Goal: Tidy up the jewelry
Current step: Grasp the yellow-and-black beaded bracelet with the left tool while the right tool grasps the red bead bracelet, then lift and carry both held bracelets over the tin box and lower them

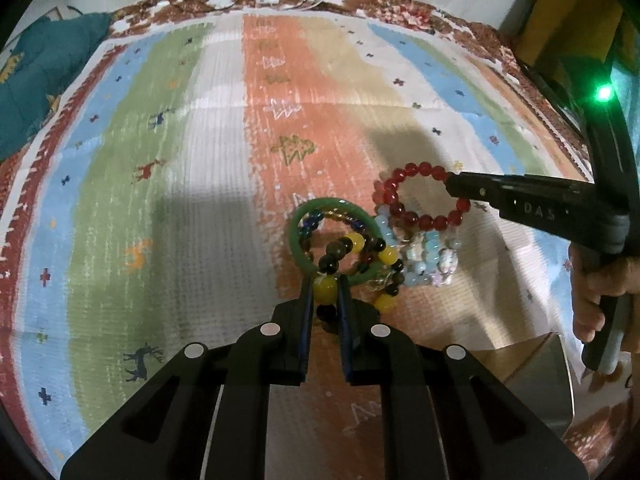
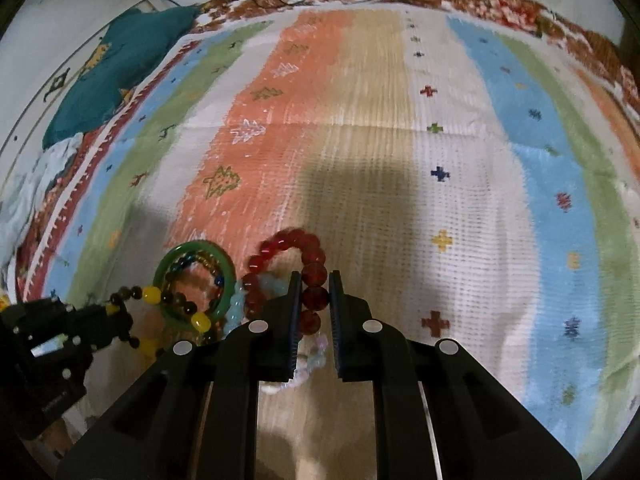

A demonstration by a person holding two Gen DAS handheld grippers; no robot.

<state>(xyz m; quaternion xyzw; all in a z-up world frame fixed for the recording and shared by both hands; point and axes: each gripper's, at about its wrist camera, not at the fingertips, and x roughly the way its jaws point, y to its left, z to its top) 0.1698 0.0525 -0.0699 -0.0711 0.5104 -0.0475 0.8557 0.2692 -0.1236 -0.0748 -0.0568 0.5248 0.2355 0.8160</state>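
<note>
"DAS" is showing on the right gripper [image 1: 452, 186], which is pinching the red bead bracelet [image 1: 416, 196]. The left gripper [image 1: 325, 286] is nipping the yellow-and-dark bead bracelet [image 1: 352, 258].

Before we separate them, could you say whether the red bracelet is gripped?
Gripped: right gripper fingers flank the red bracelet's beads, seemingly closed on them.

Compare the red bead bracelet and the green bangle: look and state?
The red bead bracelet is a string of round translucent beads; the green bangle is one smooth solid ring. The right gripper pinches the red one; the green one lies ungripped on the mat, other bracelets piled across it. Both are rings.
</note>
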